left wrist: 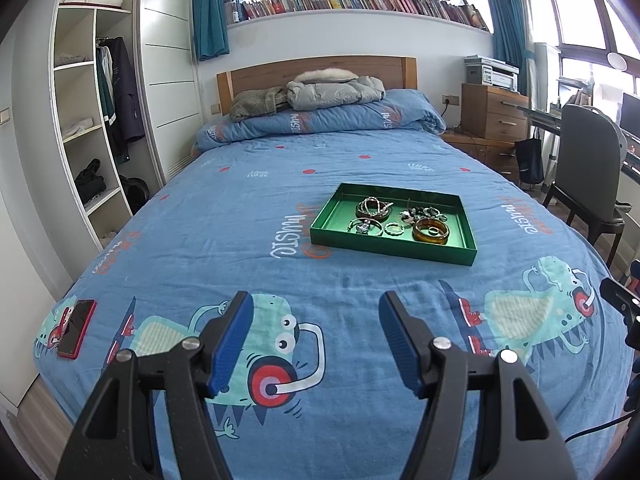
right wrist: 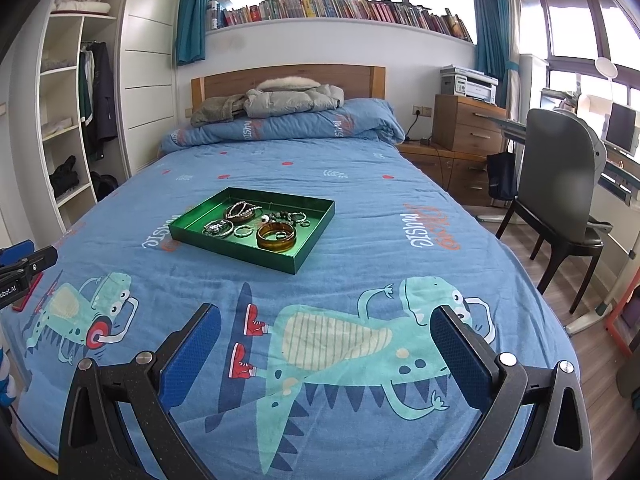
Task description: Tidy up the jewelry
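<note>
A shallow green tray (left wrist: pixel 332 236) (right wrist: pixel 304 258) lies on the blue bed, well ahead of both grippers. Inside it sit an amber bangle (left wrist: pixel 431 231) (right wrist: pixel 277 237), a brown beaded bracelet pile (left wrist: pixel 374 208) (right wrist: pixel 242 211), silver bangles (left wrist: pixel 363 225) (right wrist: pixel 218 228), a small twisted ring (left wrist: pixel 393 228) (right wrist: pixel 243 232) and a dark bead tangle (left wrist: pixel 424 213) (right wrist: pixel 290 216). My left gripper (left wrist: pixel 316 308) hovers open over the near end of the bed, nothing between its blue pads. My right gripper (right wrist: pixel 326 320) is open too, wider, and empty. Each gripper shows at the edge of the other's view.
A red phone (left wrist: pixel 77 328) lies near the bed's left edge. Folded duvet and jackets (left wrist: pixel 336 92) are piled at the headboard. A grey chair (right wrist: pixel 560 184), desk and wooden drawers (right wrist: pixel 466 128) stand right of the bed; an open wardrobe (left wrist: pixel 84 120) stands left.
</note>
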Demonstrator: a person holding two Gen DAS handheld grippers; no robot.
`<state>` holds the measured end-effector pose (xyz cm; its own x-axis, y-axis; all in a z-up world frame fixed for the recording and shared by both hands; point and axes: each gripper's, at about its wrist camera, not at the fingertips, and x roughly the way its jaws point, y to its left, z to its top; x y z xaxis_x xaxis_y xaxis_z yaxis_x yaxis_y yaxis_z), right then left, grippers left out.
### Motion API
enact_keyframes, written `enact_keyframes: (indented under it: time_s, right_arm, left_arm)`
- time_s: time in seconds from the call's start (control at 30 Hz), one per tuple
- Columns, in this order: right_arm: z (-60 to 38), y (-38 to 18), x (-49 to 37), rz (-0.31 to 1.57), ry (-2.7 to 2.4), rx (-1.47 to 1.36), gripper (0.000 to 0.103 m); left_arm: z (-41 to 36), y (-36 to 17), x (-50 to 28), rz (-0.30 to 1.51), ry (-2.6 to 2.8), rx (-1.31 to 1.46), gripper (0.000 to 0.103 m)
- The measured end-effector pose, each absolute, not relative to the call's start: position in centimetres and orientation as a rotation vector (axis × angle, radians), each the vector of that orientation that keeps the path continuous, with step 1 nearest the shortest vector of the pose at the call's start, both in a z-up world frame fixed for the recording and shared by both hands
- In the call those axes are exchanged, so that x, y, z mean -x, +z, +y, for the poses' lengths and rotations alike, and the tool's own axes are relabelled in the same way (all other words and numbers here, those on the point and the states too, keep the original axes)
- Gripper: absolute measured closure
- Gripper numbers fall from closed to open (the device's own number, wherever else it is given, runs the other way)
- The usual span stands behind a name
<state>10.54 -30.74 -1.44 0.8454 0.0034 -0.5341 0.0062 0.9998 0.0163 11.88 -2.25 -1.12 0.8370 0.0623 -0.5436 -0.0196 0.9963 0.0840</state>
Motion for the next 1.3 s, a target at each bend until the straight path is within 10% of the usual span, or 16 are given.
enact_keyframes:
  time_s: [1.3]
  right_arm:
    - [-31.9, -2.4, -11.5, 0.585, -0.023, -0.039, 0.0]
  left_arm:
    - [-2.4, -2.0, -13.2, 0.618, 0.042, -0.076, 0.04]
